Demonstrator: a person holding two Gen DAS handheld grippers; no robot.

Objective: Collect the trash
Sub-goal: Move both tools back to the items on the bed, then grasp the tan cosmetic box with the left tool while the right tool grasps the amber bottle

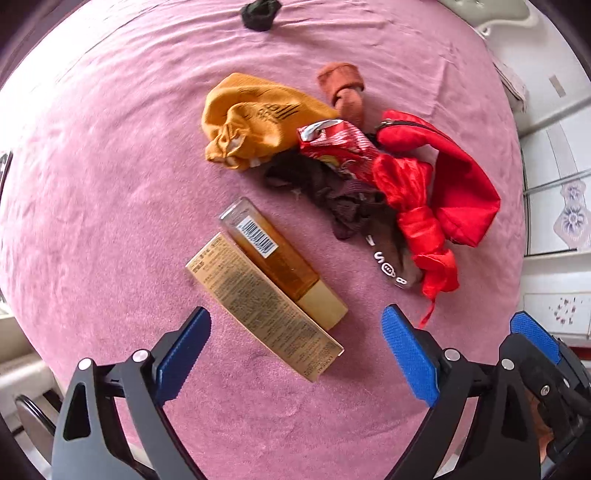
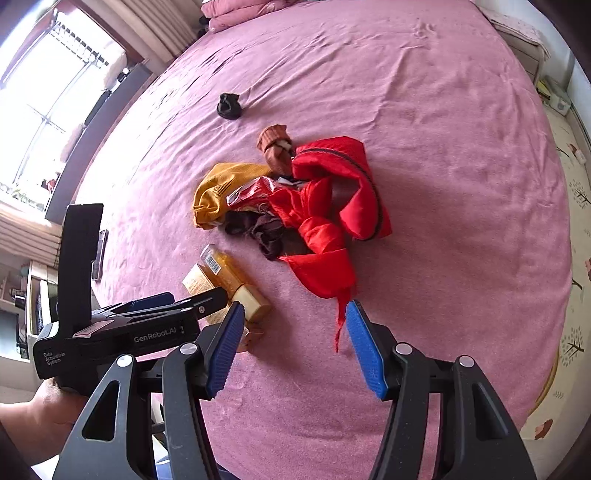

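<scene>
So the pink bed (image 2: 424,110) carries everything here, and most of what sits in the middle of it looks like laundry, not trash: a red zip bag (image 1: 461,177) with a red cloth (image 1: 417,221) knotted beside it, a mustard garment (image 1: 251,118), dark brown fabric (image 1: 332,195), a rust sock (image 1: 343,88), plus a small black bundle (image 1: 258,14) way off toward the far edge. The real trash, as I read it, is the gold carton (image 1: 266,306) and the amber bottle (image 1: 280,254) lying touching side by side closer to the near edge, and the crumpled red snack wrapper (image 1: 336,144) resting on top of the clothes pile. Left gripper (image 1: 295,354) has its jaws wide apart with nothing between them, hanging just over the near end of the carton, so I'd go for that first: line the pads up across the carton's narrow sides and squeeze gently so it doesn't crush or drag the bottle along. Right gripper (image 2: 295,354) is about half open, also empty, just beside the left one and near the tail of the red cloth.
</scene>
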